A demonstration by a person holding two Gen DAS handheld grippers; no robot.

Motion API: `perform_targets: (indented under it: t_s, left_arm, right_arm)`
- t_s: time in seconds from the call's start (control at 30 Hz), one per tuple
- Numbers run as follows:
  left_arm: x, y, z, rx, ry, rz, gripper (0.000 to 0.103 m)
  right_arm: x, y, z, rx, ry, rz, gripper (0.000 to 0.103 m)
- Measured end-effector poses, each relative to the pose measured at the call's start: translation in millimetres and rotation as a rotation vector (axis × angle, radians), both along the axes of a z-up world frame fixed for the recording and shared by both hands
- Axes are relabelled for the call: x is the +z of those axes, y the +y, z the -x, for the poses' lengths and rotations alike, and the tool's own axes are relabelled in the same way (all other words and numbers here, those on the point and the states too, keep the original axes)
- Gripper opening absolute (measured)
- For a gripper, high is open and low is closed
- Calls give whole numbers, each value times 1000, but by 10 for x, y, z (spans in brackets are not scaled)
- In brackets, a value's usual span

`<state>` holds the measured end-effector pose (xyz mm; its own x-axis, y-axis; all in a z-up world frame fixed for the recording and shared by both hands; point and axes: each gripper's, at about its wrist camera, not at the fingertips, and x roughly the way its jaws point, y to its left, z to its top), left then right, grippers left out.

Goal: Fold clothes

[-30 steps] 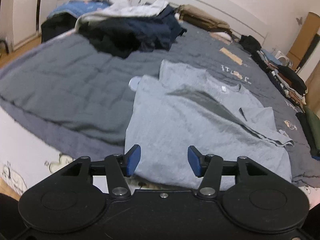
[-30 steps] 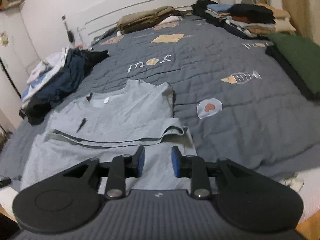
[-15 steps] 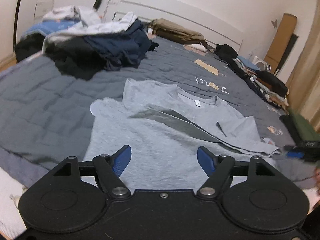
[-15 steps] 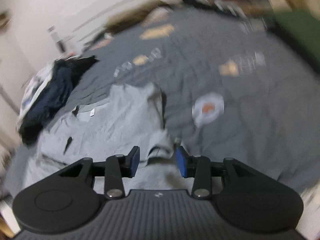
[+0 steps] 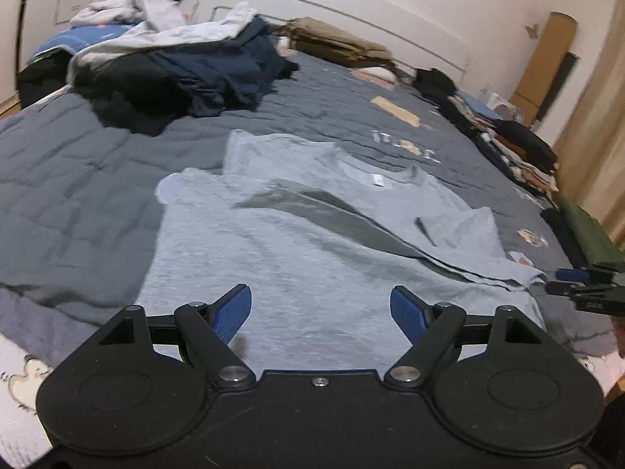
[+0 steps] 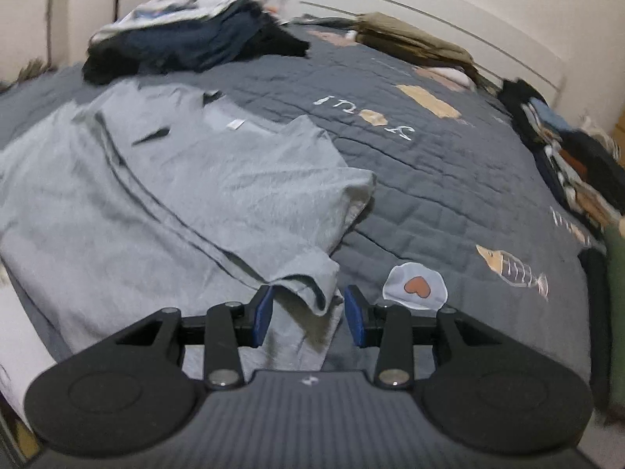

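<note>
Since the earlier frame both grippers have shifted along the near edge of the bed [image 5: 70, 179]; the left jaws have just been opening, the right jaws widened only slightly.

Left wrist view: left gripper [image 5: 321, 314] hovers with jaws wide apart, nothing between them, over the bottom hem of the grey T-shirt [image 5: 312, 265]. Shirt lies spread at the bed's near edge, one side already folded inward. Unfolded pile [image 5: 187, 66] sits at the far left corner.

Right wrist view: right gripper [image 6: 306, 314] stands partly open, straddling the folded sleeve corner [image 6: 308, 285]; pads do not appear to press it. Judgement: positioned for a pinch, to carry the next fold.
</note>
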<state>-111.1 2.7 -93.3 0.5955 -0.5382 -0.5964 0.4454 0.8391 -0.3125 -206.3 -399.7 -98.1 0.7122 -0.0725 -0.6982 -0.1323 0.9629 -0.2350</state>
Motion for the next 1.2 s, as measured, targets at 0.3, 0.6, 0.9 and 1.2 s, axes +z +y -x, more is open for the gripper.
perform_targets:
  t_s: [0.3,0.6,0.9,1.2]
  left_arm:
    - [-10,-390,163,-172,13,54,78]
    - [-31,-590,214,-242,-17,47,79]
    - [-65,-629,220,-279,1,86,79]
    - [-21,-687,350,-370,-12,165,79]
  right_arm:
    - [-257,-38,-112,123,-19,100,42]
    - [-264,-11,-375,169,-103,69,42]
    - [-281,-264,-580,52,-114,-166,33]
    - [-137,-652,-532,-152,-235,-468,5]
